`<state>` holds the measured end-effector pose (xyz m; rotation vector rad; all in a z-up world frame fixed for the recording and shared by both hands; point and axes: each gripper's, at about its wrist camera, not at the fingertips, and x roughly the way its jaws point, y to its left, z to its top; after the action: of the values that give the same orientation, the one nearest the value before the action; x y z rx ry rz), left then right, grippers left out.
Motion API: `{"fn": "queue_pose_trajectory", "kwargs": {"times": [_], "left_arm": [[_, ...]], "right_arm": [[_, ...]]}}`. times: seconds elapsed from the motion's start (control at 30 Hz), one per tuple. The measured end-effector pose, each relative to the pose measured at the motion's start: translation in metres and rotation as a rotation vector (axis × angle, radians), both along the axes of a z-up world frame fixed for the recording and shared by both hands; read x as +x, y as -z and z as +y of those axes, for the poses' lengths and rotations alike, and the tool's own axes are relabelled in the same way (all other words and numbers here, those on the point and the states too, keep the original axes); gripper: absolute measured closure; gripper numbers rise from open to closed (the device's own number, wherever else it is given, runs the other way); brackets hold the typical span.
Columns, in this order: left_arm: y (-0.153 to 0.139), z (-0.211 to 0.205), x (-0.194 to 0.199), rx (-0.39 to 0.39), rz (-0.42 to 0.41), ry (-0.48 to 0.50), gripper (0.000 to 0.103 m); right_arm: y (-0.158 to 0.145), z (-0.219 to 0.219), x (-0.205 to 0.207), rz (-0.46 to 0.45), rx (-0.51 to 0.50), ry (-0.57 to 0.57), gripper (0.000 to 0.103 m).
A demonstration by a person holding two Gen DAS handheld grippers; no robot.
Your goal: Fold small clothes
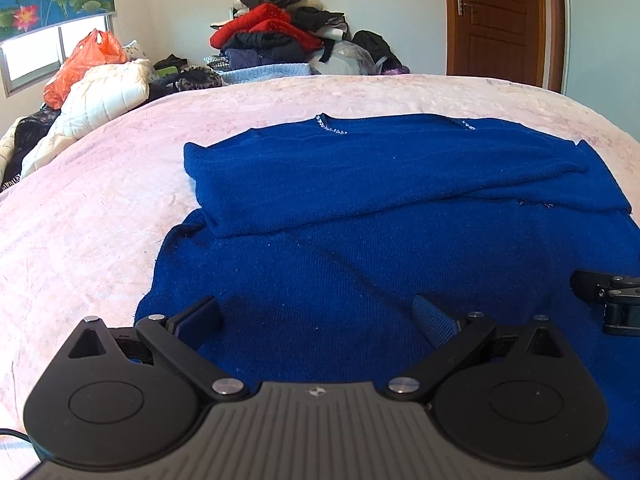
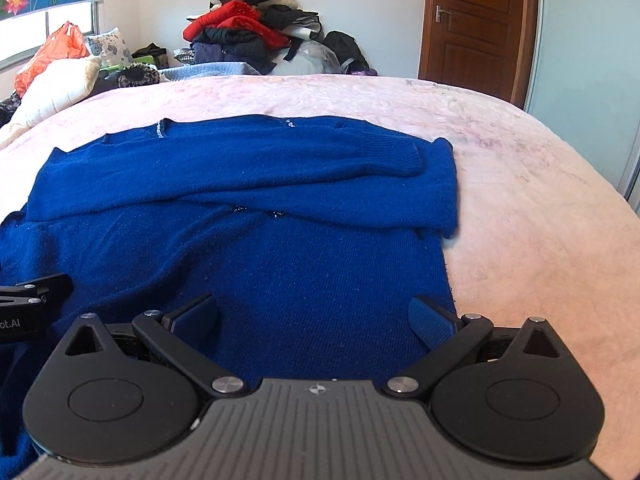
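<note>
A dark blue knit sweater (image 1: 380, 208) lies flat on the pink bed cover (image 1: 100, 220), collar at the far side and both sleeves folded across its chest. My left gripper (image 1: 316, 320) is open and empty just above the sweater's near left hem. My right gripper (image 2: 314, 320) is open and empty just above the near right hem of the sweater (image 2: 260, 240). The right gripper's finger shows at the right edge of the left wrist view (image 1: 608, 300). The left gripper's finger shows at the left edge of the right wrist view (image 2: 36, 292).
A pile of mixed clothes (image 1: 280, 36) stands behind the bed against the wall. A white quilted jacket (image 1: 100, 100) and an orange plastic bag (image 1: 84, 64) lie at the far left. A wooden door (image 1: 500, 20) is at the far right. Pink cover (image 2: 540, 220) lies bare around the sweater.
</note>
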<state>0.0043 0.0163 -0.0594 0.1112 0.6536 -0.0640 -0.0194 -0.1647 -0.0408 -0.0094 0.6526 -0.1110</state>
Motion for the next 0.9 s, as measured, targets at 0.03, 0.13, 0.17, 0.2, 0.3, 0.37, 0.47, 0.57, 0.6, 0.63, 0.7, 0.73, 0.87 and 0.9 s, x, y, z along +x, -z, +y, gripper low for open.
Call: {"fn": "queue_pose_trajectory", "kwargs": {"times": [0.03, 0.13, 0.17, 0.2, 0.3, 0.37, 0.47, 0.57, 0.6, 0.63, 0.7, 0.73, 0.87, 0.9], "left_arm": [[0.0, 0.0, 0.0, -0.004, 0.002, 0.0, 0.0], [0.0, 0.005, 0.001, -0.033, 0.011, -0.001, 0.0], [0.0, 0.006, 0.001, -0.045, 0.016, -0.001, 0.0], [0.0, 0.008, 0.002, -0.056, 0.02, -0.001, 0.0], [0.0, 0.009, 0.002, -0.059, 0.021, -0.001, 0.0], [0.001, 0.01, 0.002, -0.061, 0.022, -0.001, 0.0], [0.001, 0.01, 0.002, -0.06, 0.021, -0.001, 0.0], [0.001, 0.01, 0.002, -0.059, 0.023, -0.002, 0.0], [0.0, 0.009, 0.002, -0.06, 0.024, -0.001, 0.0], [0.0, 0.009, 0.002, -0.059, 0.027, 0.0, 0.0], [-0.002, 0.009, 0.002, -0.055, 0.037, 0.004, 0.0], [-0.003, 0.01, 0.001, -0.053, 0.042, 0.007, 0.0], [-0.008, 0.013, -0.004, -0.051, 0.068, 0.015, 0.0], [-0.009, 0.014, -0.005, -0.054, 0.075, 0.017, 0.0]], "right_arm": [[0.0, 0.0, 0.0, 0.0, 0.001, 0.0, 0.0], [0.0, 0.0, 0.0, 0.0, -0.001, 0.0, 0.0], [0.0, 0.0, 0.0, 0.001, -0.001, 0.0, 0.0], [0.0, 0.0, 0.0, 0.001, -0.001, 0.0, 0.0], [0.0, 0.0, 0.0, 0.001, -0.001, 0.0, 0.0], [0.0, 0.0, 0.0, 0.0, 0.0, 0.0, 0.0], [0.0, 0.0, 0.0, 0.001, -0.001, 0.0, 0.0], [-0.001, -0.001, 0.002, 0.002, -0.005, 0.0, 0.0], [-0.001, -0.002, 0.001, 0.002, -0.002, -0.001, 0.0], [-0.001, -0.003, 0.001, 0.002, 0.001, 0.0, 0.0], [-0.002, -0.003, -0.001, 0.004, 0.006, -0.001, 0.0], [-0.003, -0.002, -0.003, 0.005, 0.011, -0.006, 0.0], [-0.005, -0.003, -0.016, 0.01, 0.038, -0.026, 0.0], [-0.005, -0.001, -0.02, 0.011, 0.038, -0.031, 0.0]]}}
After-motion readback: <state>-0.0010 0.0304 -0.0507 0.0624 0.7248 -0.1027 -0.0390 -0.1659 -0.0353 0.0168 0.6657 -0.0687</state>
